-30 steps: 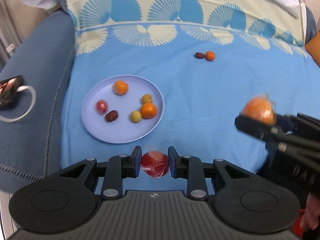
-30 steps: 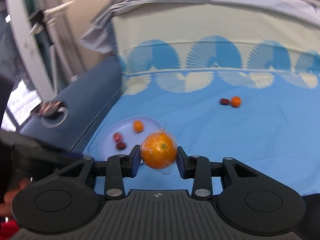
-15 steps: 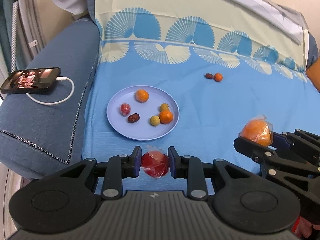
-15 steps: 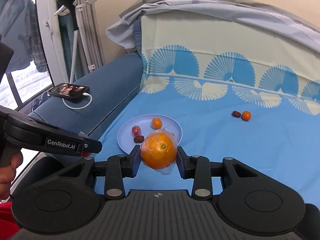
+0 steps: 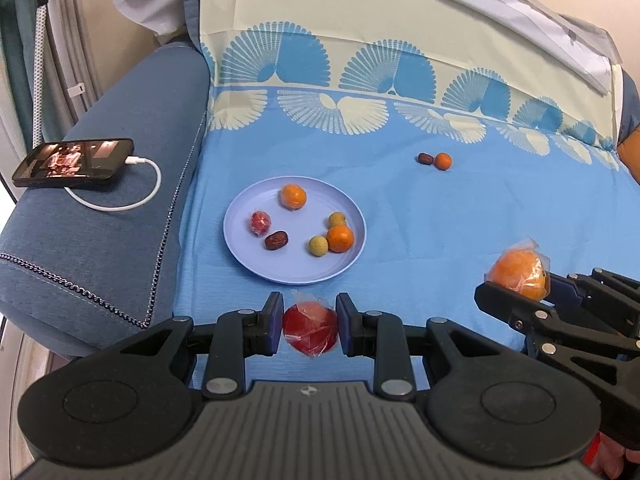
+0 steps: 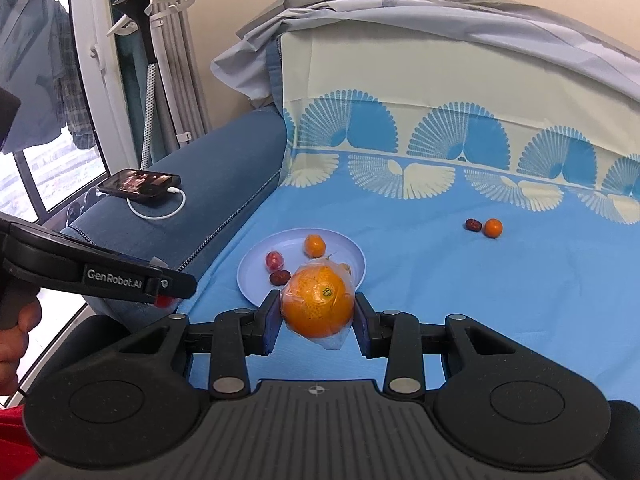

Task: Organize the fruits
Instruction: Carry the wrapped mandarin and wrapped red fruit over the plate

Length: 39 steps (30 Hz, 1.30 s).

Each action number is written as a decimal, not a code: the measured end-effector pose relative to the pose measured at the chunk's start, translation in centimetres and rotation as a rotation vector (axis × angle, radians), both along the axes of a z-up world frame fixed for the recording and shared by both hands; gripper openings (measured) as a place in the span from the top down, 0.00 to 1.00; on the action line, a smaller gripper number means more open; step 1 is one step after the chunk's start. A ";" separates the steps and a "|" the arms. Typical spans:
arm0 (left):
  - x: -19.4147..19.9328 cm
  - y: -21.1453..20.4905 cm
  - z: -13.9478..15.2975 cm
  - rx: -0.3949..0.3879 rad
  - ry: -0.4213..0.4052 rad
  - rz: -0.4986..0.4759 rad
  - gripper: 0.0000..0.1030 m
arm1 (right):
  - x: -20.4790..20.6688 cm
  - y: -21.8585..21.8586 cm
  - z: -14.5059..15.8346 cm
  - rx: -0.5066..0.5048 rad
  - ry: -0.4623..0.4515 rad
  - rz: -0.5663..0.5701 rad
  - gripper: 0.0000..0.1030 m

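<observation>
Plate [image 5: 256, 264] sits dead ahead of my left gripper [image 5: 310, 325], just above it in frame; it's clamped on the wrapped red fruit [image 5: 310, 330]. Right gripper [image 6: 316, 322] grips the orange [image 6: 318, 306], farther off at lower right.

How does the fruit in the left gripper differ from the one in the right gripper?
The red fruit in the left gripper is deep red; the orange in the right gripper is orange with a small sticker. The red fruit is the smaller, so the left jaws stand closer together than the right jaws around the orange. Both are wrapped in clear plastic, clamped between the pads and held above the blue sheet, short of the plate.
</observation>
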<state>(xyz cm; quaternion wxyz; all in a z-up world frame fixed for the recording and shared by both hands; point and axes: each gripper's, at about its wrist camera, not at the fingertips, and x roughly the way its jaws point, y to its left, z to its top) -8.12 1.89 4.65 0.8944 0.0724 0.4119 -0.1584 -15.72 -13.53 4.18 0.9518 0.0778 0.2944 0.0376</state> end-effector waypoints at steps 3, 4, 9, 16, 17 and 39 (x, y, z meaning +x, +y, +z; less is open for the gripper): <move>0.2 0.1 -0.2 0.009 0.006 0.014 0.70 | 0.2 -0.1 -0.4 0.008 0.014 0.000 0.62; 0.4 0.1 -0.3 0.012 0.012 0.019 0.70 | 0.3 0.0 -0.4 0.008 0.017 0.000 0.62; 1.4 0.5 -0.9 0.019 0.032 0.040 0.70 | 0.8 -0.1 -0.8 0.009 0.035 -0.002 0.62; 3.5 0.6 -0.8 0.002 0.045 0.060 0.70 | 2.5 0.1 -1.3 -0.014 0.076 -0.001 0.62; 4.0 0.6 -0.7 -0.003 0.043 0.062 0.70 | 2.9 0.2 -1.3 -0.020 0.080 0.001 0.62; 16.8 -2.1 -6.2 0.022 0.132 0.017 0.70 | 15.8 1.2 -6.2 -0.052 0.195 0.073 0.62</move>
